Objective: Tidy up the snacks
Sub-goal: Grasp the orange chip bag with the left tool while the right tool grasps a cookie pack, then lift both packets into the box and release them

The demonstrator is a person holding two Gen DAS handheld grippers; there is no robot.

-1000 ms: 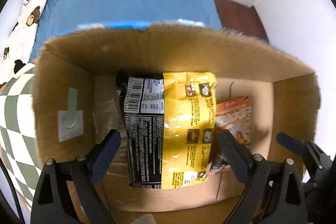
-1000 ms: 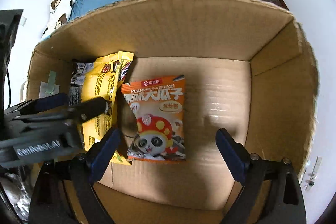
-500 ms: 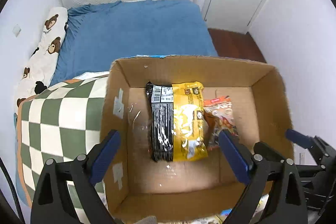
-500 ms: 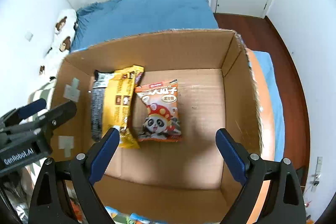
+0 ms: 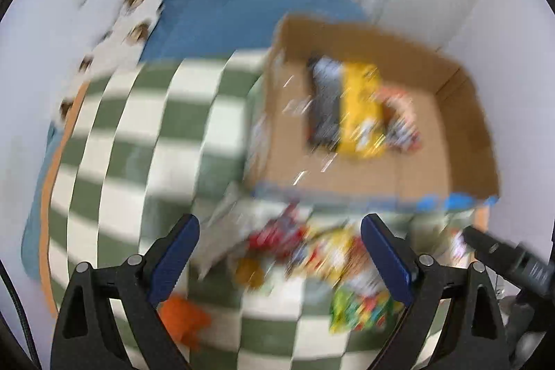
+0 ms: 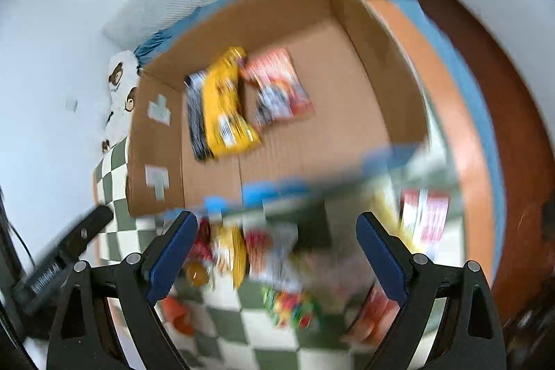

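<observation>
Step in hand: While three packets already lie in the cardboard box [image 6: 333, 113], both claws hang over the loose pile in front of it, so I judge this the reach for the next snack.
Left claw [image 5: 279, 252]: jaws spread wide, nothing between them, above the snack pile [image 5: 312, 252].
Right claw [image 6: 274, 248]: also wide open and empty, over the same pile [image 6: 263, 252].
Where the snacks are: the unsorted ones sit on the green-and-white checked blanket [image 5: 145, 134] on the bed, just beside the box's near wall; both views are blurred, so single packets in the pile are hard to tell apart.
In the box: a black packet [image 6: 195, 113], a yellow packet [image 6: 225, 106] partly over it, and an orange-red packet [image 6: 277, 85] just beside, all flat at the left of the floor.
Long axis: each boxed packet runs from the near wall towards the far wall, side by side; which end is the top I cannot tell.
Next move calls for: choosing one packet, lowering a claw astride its narrow width, closing, then laying it parallel to the others on the bare floor to the right.
</observation>
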